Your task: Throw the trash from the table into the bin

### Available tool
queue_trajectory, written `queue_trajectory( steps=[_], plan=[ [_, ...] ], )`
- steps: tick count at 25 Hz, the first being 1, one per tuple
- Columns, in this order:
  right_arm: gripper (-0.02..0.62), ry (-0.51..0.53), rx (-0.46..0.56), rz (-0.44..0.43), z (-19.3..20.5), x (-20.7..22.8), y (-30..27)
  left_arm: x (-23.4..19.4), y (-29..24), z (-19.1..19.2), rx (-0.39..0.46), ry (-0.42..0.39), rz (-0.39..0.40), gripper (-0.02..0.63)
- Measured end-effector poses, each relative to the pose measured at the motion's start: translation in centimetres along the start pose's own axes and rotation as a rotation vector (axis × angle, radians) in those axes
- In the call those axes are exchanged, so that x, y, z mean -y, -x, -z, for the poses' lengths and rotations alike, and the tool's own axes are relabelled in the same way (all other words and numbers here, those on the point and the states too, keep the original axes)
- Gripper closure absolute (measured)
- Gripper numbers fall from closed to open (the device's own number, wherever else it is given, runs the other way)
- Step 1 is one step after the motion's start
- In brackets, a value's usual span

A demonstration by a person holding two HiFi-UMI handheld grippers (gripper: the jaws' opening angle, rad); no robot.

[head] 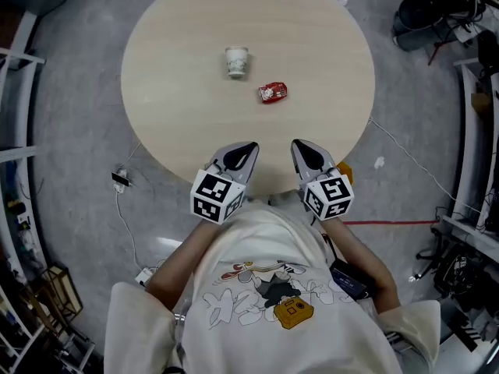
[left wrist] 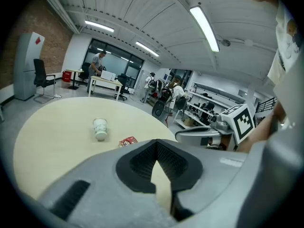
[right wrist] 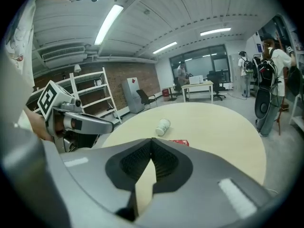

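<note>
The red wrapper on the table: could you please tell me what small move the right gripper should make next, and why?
Probably open the right gripper and reach forward to the red wrapper: its jaws are shut and empty at the near edge of the table, and the wrapper lies closest.

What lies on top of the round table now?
A white cup on its side and a red wrapper, apart. The left gripper and right gripper cover part of the table's near edge.

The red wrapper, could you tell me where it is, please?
In the head view, the red wrapper lies on the round table, just lower right of the tipped paper cup.
</note>
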State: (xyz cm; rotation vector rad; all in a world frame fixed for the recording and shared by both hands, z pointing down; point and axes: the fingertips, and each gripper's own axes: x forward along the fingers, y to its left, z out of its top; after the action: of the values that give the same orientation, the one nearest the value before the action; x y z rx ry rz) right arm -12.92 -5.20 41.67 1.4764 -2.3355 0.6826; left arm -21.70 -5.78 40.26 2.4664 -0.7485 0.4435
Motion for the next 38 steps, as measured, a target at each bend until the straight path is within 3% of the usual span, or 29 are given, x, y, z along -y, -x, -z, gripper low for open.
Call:
queue_trajectory(
  steps=[14, 17, 25, 33, 38],
  plan=[
    [0.579, -0.005, -0.067, -0.055, -4.2, -1.9, -12.8, -10.1, 3.6, -1.3, 0.055, 0.115, -0.055, 0.601],
    [0.489, -0.011, -0.083, -0.069, -4.9, -2.2, -15.6, -11.7, 3.6, -1.5, 0.059, 0.14, -0.05, 0.601],
    [0.366, -0.022, -0.163, -0.007, -4.4, -1.7, -21.8, -15.0, 3.4, -2.1, 0.07, 0.215, -0.051, 0.601],
    [0.311, -0.089, -0.232, 0.118, -3.4, 2.7, -27.4, -16.3, 3.0, -1.8, 0.064, 0.299, -0.065, 0.603],
    [0.253, -0.096, -0.257, 0.153, -2.9, 3.9, -30.1, -17.6, 3.4, -1.4, 0.07, 0.321, -0.092, 0.601]
  ],
)
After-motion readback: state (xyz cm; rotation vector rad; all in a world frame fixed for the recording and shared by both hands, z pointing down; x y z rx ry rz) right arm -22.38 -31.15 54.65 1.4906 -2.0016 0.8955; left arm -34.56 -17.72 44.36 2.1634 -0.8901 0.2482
